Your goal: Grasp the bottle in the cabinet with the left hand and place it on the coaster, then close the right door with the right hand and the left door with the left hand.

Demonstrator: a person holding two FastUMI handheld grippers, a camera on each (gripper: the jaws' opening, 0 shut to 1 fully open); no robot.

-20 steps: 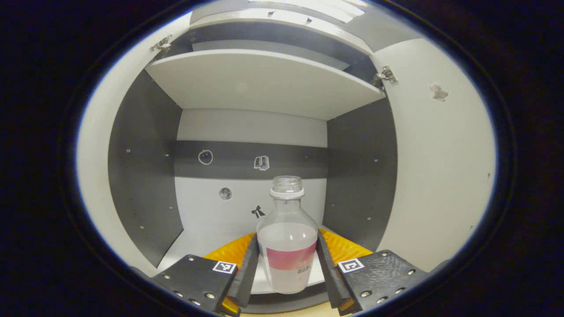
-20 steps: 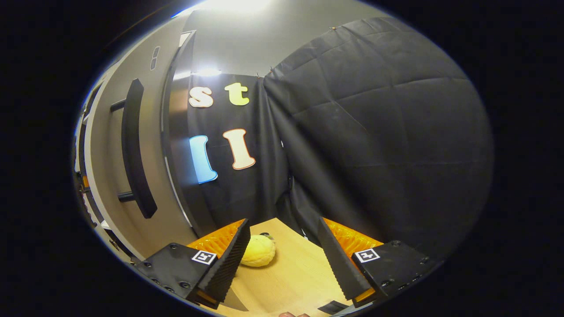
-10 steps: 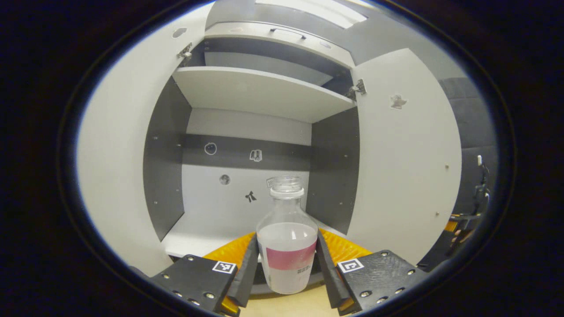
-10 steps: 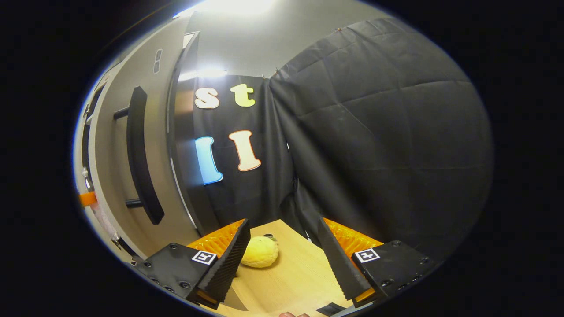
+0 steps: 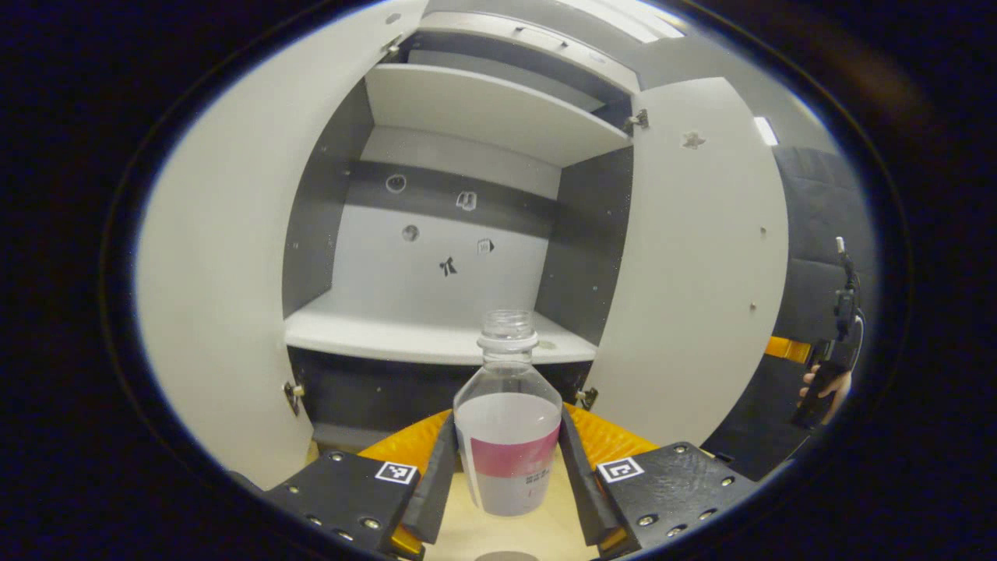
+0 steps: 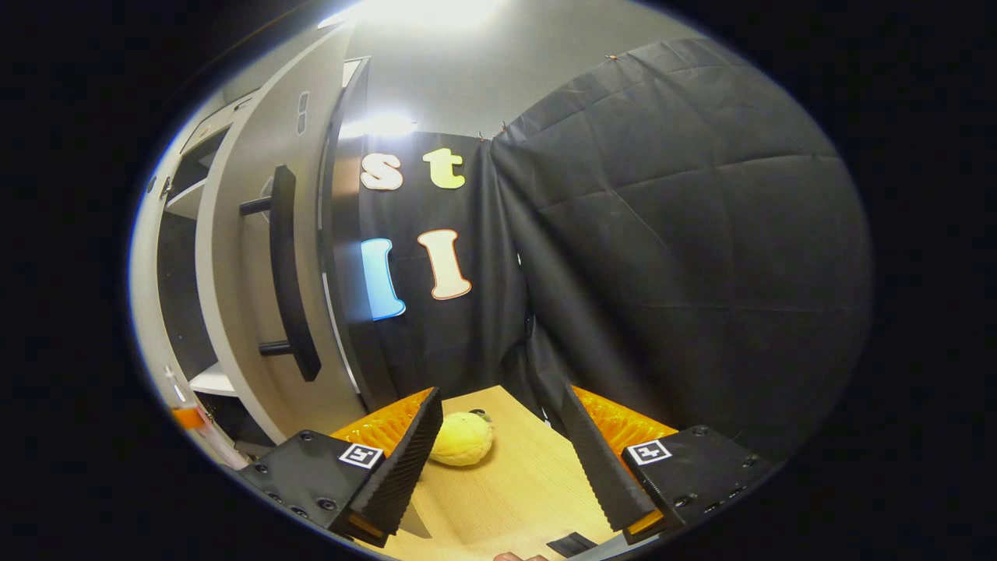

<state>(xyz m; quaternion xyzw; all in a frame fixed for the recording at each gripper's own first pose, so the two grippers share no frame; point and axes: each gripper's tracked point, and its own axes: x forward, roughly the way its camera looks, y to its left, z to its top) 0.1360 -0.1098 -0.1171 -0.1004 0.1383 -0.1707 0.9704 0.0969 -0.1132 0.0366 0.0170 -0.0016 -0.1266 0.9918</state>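
Left tongs (image 5: 506, 467) clamp the bottle (image 5: 508, 436) upright, neck pointing to twelve o'clock, outside the open cabinet (image 5: 436, 343); right tongs (image 6: 498, 452) gape wide above the table (image 6: 506, 499).

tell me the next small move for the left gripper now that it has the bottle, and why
Probably lower the bottle toward the dark round edge at the bottom of the left gripper view, likely the coaster. The left gripper is shut on the bottle, which is upright and out in front of the cabinet shelf, above the wooden table. Both doors stand open.

Bright overhead glare, sharp focus, strong fisheye bending at the edges.
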